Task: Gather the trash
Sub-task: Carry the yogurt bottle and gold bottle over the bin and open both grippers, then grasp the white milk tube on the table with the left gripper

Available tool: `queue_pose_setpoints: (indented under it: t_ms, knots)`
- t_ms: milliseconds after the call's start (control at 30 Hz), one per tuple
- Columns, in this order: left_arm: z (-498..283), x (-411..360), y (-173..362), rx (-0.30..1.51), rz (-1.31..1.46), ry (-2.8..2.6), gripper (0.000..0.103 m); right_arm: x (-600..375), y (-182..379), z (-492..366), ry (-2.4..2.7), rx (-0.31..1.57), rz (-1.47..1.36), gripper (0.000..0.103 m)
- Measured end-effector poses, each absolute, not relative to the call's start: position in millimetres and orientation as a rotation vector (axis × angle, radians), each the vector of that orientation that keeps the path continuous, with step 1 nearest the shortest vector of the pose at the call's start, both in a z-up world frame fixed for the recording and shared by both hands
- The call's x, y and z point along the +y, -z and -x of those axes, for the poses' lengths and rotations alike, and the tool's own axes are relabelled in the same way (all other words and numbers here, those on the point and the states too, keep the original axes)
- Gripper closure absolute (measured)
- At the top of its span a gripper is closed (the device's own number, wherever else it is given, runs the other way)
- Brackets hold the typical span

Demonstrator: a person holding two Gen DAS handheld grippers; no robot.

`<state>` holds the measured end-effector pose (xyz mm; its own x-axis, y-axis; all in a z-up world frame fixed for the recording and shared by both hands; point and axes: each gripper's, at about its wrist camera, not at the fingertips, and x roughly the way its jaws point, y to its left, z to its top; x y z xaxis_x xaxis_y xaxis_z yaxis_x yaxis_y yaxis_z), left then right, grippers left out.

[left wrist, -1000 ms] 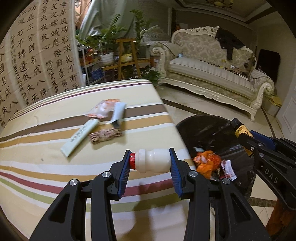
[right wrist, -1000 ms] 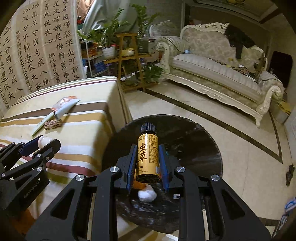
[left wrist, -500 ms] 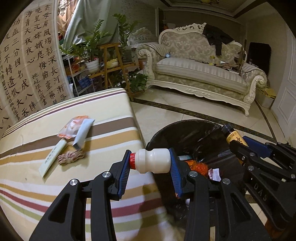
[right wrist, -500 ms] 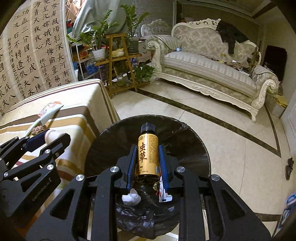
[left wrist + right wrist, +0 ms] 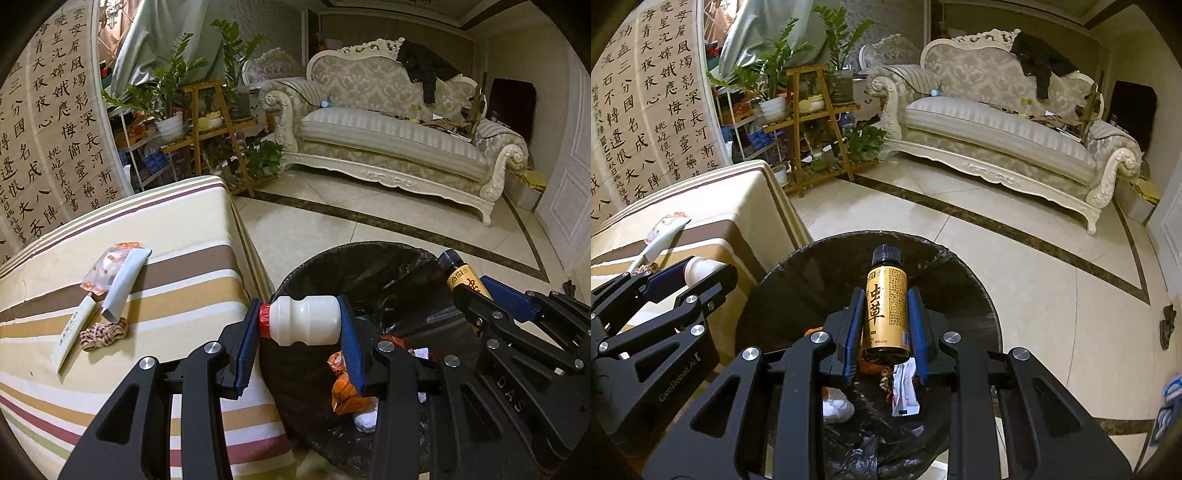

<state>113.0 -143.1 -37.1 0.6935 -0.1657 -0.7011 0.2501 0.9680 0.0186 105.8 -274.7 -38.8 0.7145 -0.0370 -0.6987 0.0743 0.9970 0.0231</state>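
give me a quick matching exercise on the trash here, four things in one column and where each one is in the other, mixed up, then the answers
Things:
1. white bottle with red cap
2. brown bottle with gold label
3. bundle of twine
4. orange wrapper

Places:
A. lying on the striped tablecloth
B. down inside the black-lined trash bin
C. clamped sideways in the left gripper
D. clamped with its cap pointing away in the right gripper, over the bin

Pairs: 1-C, 2-D, 3-A, 4-B
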Motion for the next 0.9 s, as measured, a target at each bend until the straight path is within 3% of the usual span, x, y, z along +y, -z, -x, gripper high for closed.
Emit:
queue_pose_setpoints:
  t_ms: [200, 267, 400, 533, 900]
  knots:
    - [-115.0, -144.5, 37.7, 0.782, -0.116, 0.233, 0.062, -276.1, 43.0, -109.9, 0.07, 0.783, -0.062, 0.079]
    - [-115.3, -144.6, 37.5, 0.783, -0.115, 0.231, 0.052, -277.2, 43.4, -109.9, 0.069, 0.783, -0.068, 0.078]
    - [-114.4, -144.3, 35.7, 0.775, -0.11, 0.225, 0.043, -280.0, 42.0, -108.9, 0.077, 0.777, -0.072, 0.065]
    - [-113.0, -141.7, 34.4, 0.764, -0.101, 0.21, 0.031, -280.7, 41.3, -106.5, 0.085, 0.774, -0.077, 0.063]
    - [-110.7, -125.6, 29.1, 0.767, -0.06, 0.176, 0.027, -278.1, 37.0, -103.5, 0.084, 0.762, -0.078, 0.051]
